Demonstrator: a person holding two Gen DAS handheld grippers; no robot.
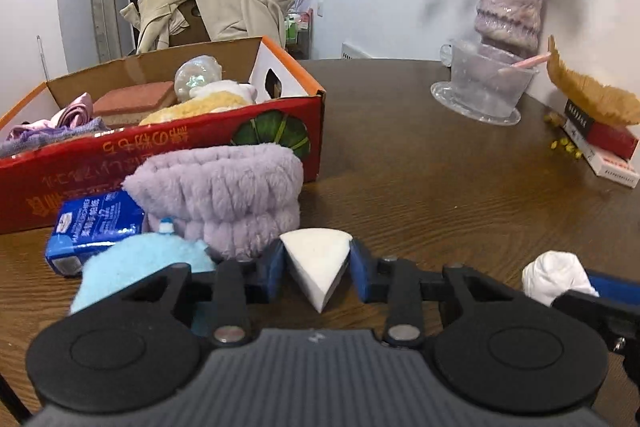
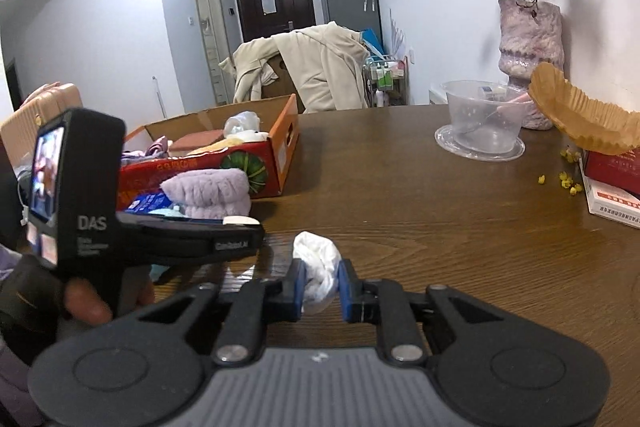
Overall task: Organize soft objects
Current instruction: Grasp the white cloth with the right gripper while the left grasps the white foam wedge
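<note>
My left gripper [image 1: 318, 259] has its blue pads against both sides of a white wedge-shaped sponge [image 1: 316, 267], low over the brown table [image 1: 440, 187]. Just beyond it lie a fluffy lilac cloth [image 1: 224, 195], a light blue cloth [image 1: 140, 263] and a blue tissue packet [image 1: 96, 223]. Behind these stands an open red cardboard box [image 1: 160, 155] that holds a yellow plush, purple cloths and a brick-coloured sponge. My right gripper [image 2: 320, 281] is shut on a crumpled white cloth [image 2: 316, 267], to the right of the left gripper [image 2: 240, 227].
At the back right stand a lilac vase of dried roses [image 2: 532, 59], a clear plastic bowl on a saucer [image 2: 480, 123], a brown paper liner [image 2: 580, 119] on red books [image 2: 612, 167], and yellow crumbs [image 2: 568, 183]. A chair draped with a beige jacket [image 2: 316, 67] stands behind the table.
</note>
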